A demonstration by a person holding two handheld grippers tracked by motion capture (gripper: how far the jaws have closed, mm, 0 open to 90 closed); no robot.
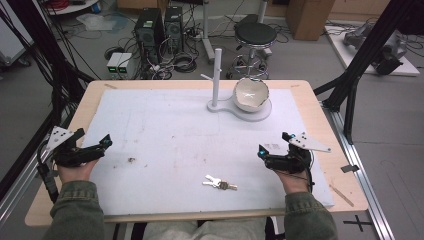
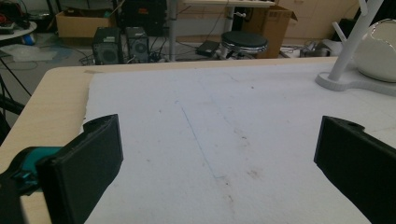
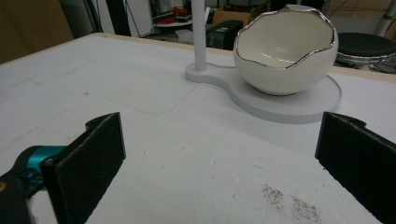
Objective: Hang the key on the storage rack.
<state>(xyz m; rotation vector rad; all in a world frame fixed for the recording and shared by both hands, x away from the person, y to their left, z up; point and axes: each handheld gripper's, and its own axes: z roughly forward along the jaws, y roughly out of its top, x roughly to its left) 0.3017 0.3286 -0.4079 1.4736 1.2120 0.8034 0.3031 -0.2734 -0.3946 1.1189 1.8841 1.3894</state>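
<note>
High view overhead, facing forward — claw views low, near, sharing stand (image 2: 348, 51).

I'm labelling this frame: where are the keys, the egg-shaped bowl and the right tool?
keys (image 1: 220, 183): high view, middle of the bunch.
egg-shaped bowl (image 3: 285, 65): right gripper view, its outer white wall.
right tool (image 1: 273, 143): high view, midway between its fingertips.

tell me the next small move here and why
Probably swing the right gripper in toward the keys and lower it over them. Both grippers are open and hold nothing, the keys lie flat on the white mat near the front edge, closer to the right one, and the egg-shaped bowl by the hook stand sits empty.
</note>
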